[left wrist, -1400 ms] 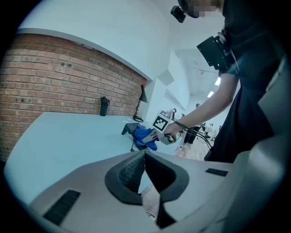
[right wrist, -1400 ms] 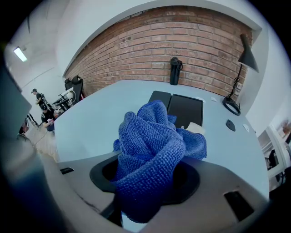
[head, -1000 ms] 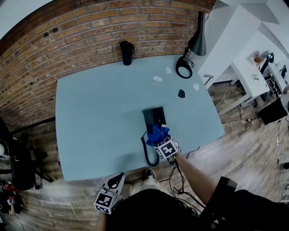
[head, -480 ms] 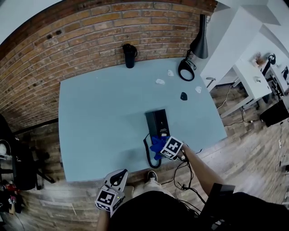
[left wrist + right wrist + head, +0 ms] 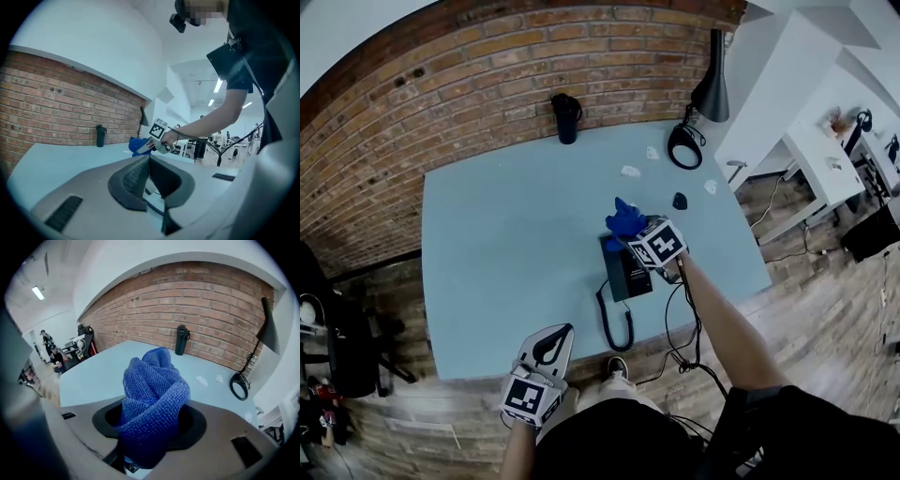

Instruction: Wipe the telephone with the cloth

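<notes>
Your right gripper [image 5: 633,232] pinches the bunched blue cloth [image 5: 622,217] at the far end of the black telephone [image 5: 626,270] on the table [image 5: 506,244] — poised to wipe — while your left gripper [image 5: 548,347], jaws together and empty, hangs off the near edge.

Cloth [image 5: 152,399]: deep blue, plain, knobbly weave.
Telephone [image 5: 626,267]: black; its coiled cord [image 5: 614,326] black too.
Surface [image 5: 506,262]: pale blue-grey, no pattern.
Wall [image 5: 487,75]: red-brown brick, pale mortar lines.
Bottle [image 5: 566,116]: black.
Lamp [image 5: 711,89]: black.
Scraps [image 5: 630,172]: white.
Right tool [image 5: 636,232]: light grey body; cube white with black square markers.
Left tool [image 5: 555,337]: grey-white body, dark pads, same black-and-white cube.
Floor [image 5: 825,309]: grey-brown wood planks.
Sleeve [image 5: 769,394]: black.
</notes>
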